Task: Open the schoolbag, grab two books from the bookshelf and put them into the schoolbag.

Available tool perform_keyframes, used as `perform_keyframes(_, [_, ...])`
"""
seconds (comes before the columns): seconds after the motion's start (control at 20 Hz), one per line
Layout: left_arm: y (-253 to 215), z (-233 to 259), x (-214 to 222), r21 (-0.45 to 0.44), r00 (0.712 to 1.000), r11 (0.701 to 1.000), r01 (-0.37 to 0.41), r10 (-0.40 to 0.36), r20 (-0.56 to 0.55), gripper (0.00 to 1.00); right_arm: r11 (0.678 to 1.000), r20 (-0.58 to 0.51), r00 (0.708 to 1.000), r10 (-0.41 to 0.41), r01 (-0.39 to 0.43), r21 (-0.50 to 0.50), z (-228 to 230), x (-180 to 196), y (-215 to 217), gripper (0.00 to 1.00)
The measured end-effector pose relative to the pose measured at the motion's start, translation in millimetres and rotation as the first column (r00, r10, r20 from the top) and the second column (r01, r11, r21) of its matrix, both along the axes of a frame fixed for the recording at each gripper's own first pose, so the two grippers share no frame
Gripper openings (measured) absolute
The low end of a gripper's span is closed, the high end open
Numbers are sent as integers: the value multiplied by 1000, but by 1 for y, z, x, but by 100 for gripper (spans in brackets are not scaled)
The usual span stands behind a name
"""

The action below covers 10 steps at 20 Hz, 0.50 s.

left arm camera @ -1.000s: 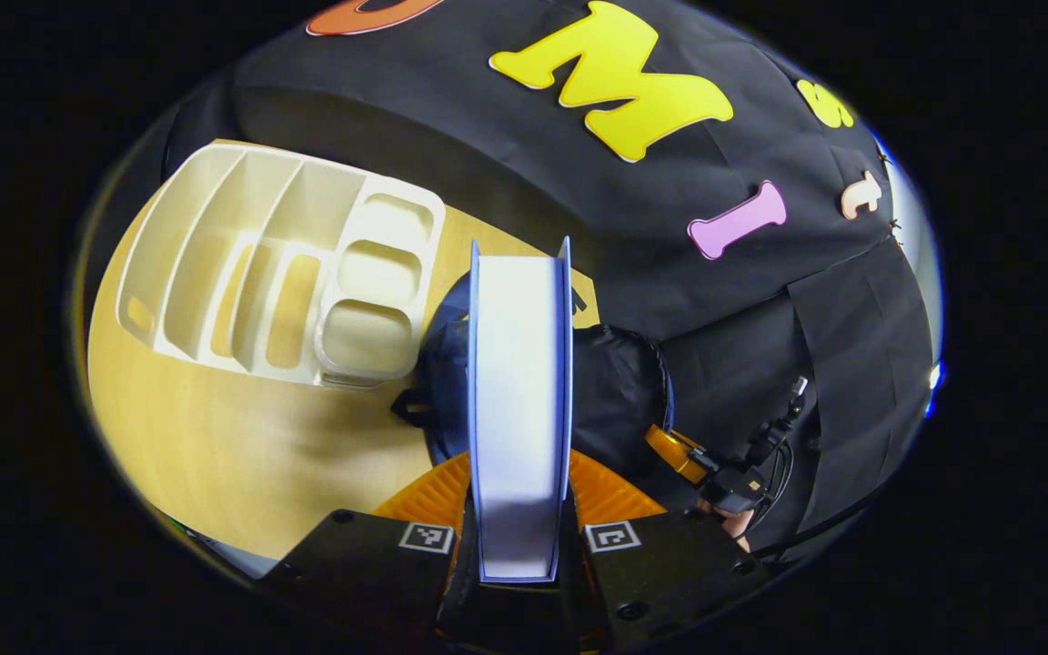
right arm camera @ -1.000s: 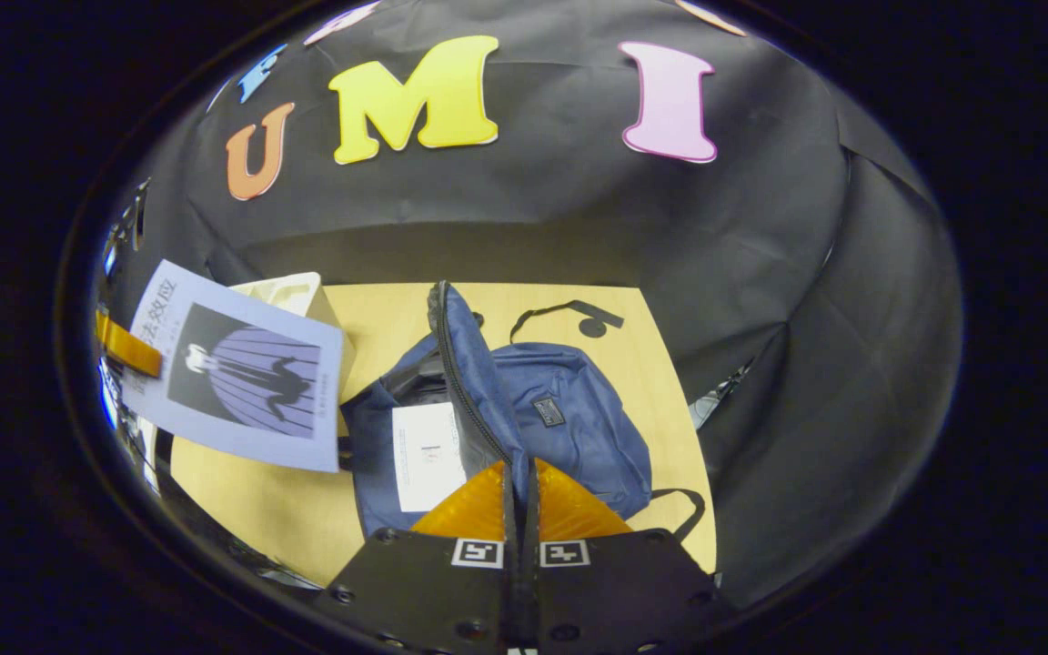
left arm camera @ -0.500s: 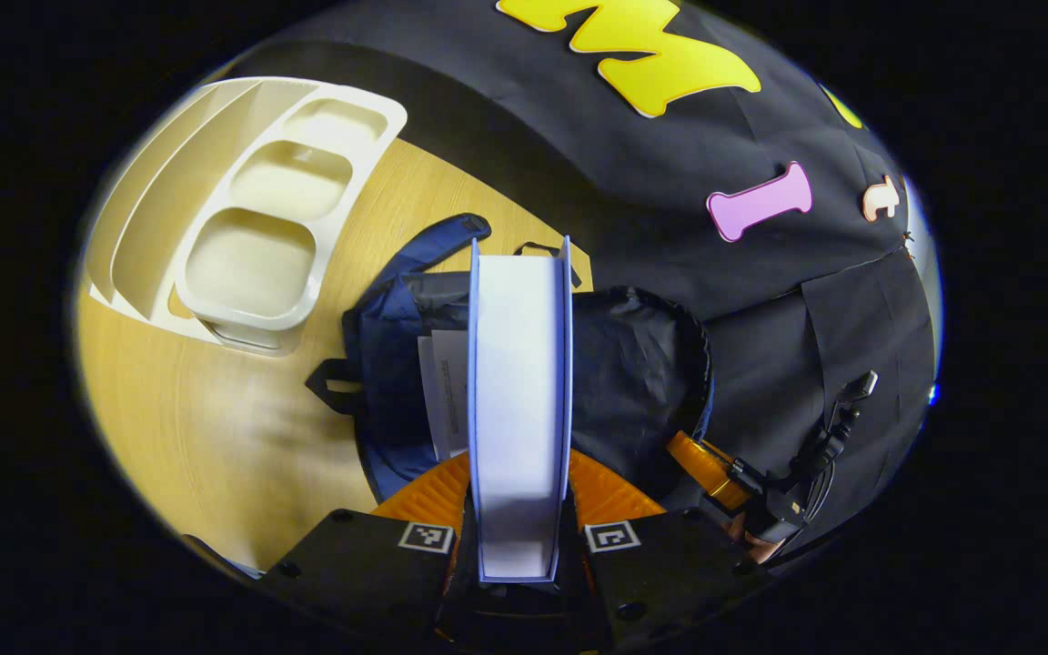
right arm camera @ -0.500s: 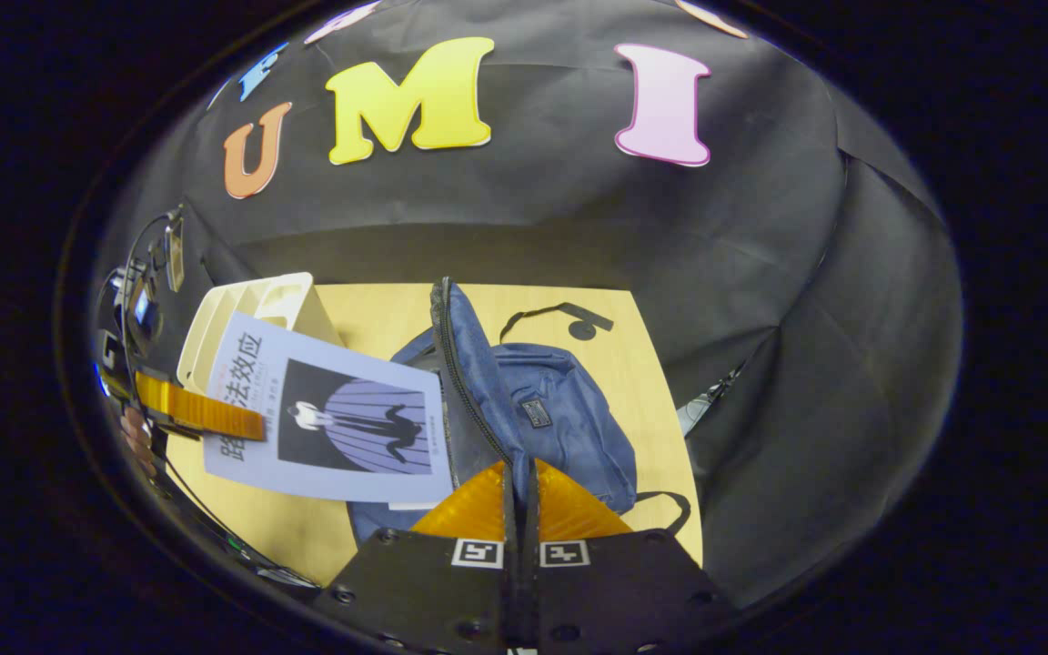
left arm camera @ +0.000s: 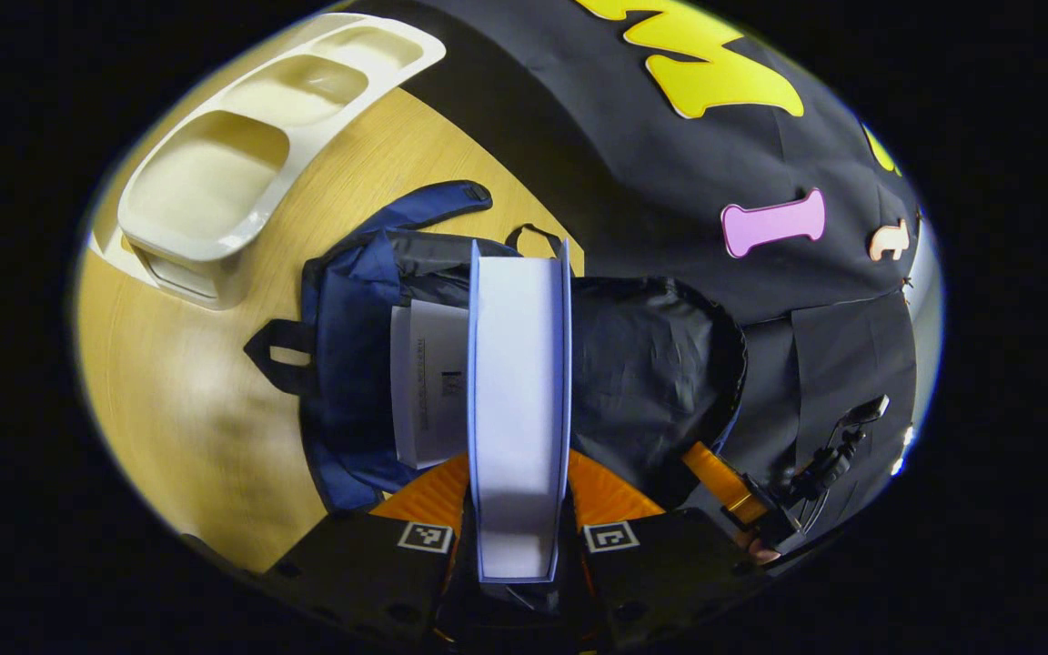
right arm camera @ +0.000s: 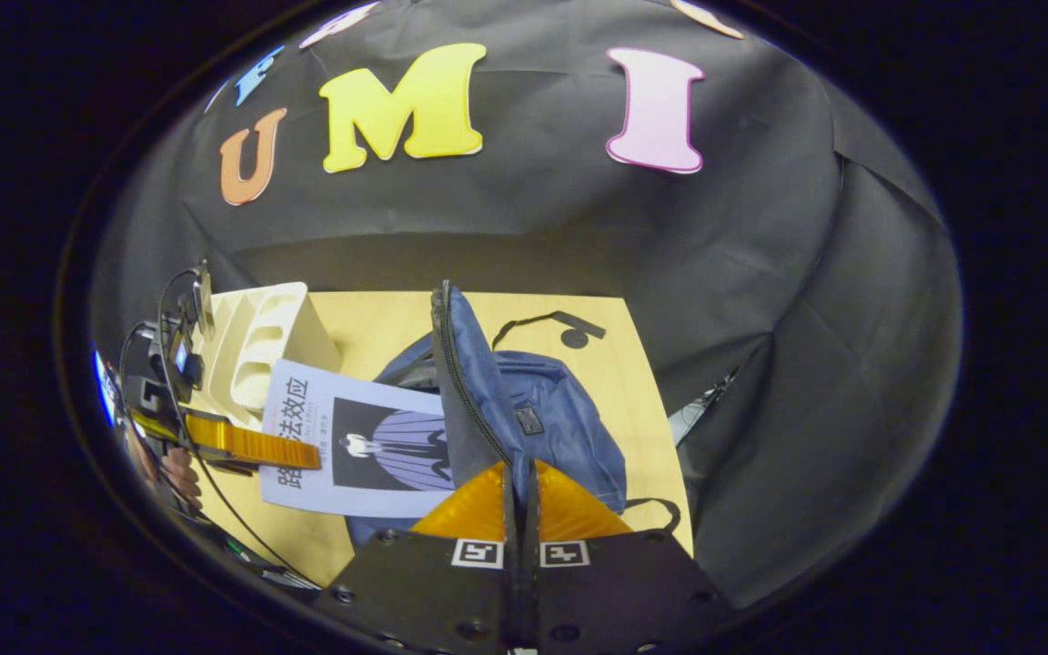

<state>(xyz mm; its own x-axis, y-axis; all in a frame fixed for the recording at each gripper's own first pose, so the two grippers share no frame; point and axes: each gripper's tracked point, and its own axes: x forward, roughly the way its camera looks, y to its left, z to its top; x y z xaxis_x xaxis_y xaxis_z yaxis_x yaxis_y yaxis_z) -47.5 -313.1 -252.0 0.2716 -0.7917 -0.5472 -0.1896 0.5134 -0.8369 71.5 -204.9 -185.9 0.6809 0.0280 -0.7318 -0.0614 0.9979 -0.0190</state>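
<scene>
The blue schoolbag [right arm camera: 569, 428] lies on the wooden table, and my right gripper [right arm camera: 519, 473] is shut on its zipped flap edge [right arm camera: 456, 364], holding it upright. My left gripper [left arm camera: 519, 473] is shut on a pale blue book [left arm camera: 518, 391], whose page edge faces the camera. It hangs over the bag's dark open mouth [left arm camera: 642, 364]. A white book [left arm camera: 428, 382] lies inside the bag. In the right gripper view the held book's purple cover [right arm camera: 369, 450] reaches behind the lifted flap, with the left gripper [right arm camera: 301, 452] at its left end. The right gripper [left arm camera: 695, 453] appears beyond the bag.
The white bookshelf [left arm camera: 242, 155] stands on the table [left arm camera: 178, 400] left of the bag, its slots bare; it also appears as the bookshelf [right arm camera: 260, 350]. A hand [right arm camera: 174, 468] and cables sit at the far left. Bag straps [right arm camera: 560, 327] trail toward the back wall.
My left gripper has carried the book from beside the bookshelf across to the bag's mouth and lower. The right gripper still holds the flap up, almost unmoved.
</scene>
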Motion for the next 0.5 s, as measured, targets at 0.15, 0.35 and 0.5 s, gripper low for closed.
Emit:
perform_keyframes(0.15, [-13,-5,6,-35,1000,999,-10,10,4,38,1000,5,1000,7,-7,-9,4,3,1,0])
perform_keyframes(0.35, [-32,-13,15,-78,1000,997,-9,9,8,38,1000,17,1000,11,-11,-17,14,8,1,0])
perform_keyframes(0.5, [-46,-18,19,-117,1000,993,-20,19,-7,38,1000,17,1000,9,-9,-23,17,9,0,0])
